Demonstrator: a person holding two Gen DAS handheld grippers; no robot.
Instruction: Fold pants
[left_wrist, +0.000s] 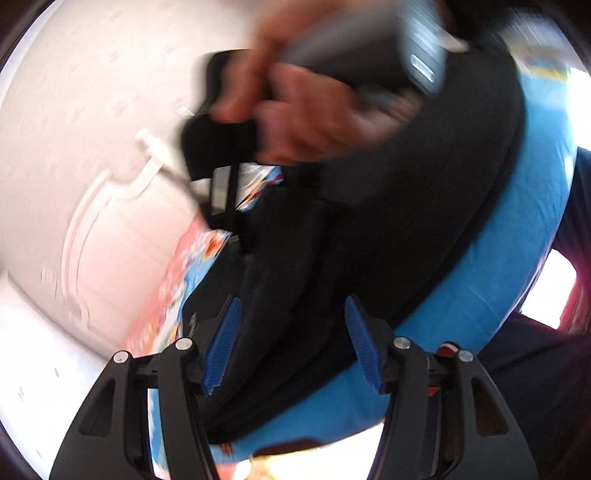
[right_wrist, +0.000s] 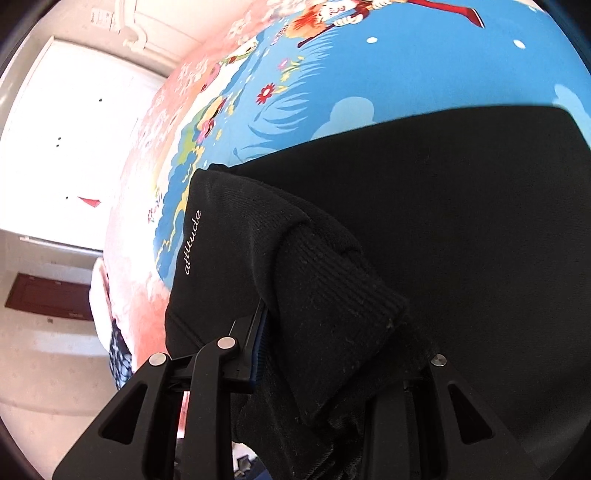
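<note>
Now right gripper (right_wrist: 325, 354) clenched on pants (right_wrist: 443, 221) cuff; left gripper (left_wrist: 291, 343) released above pants.

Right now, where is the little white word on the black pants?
In the right wrist view, the white word "attitude" sits at the left edge of the black knit pants, beside the blue cartoon bedsheet.

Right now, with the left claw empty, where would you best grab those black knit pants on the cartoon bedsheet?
The black knit pants lie flat; take their near long edge, bordering the blue cartoon bedsheet, coming low from that side. The left gripper is open above it.
</note>
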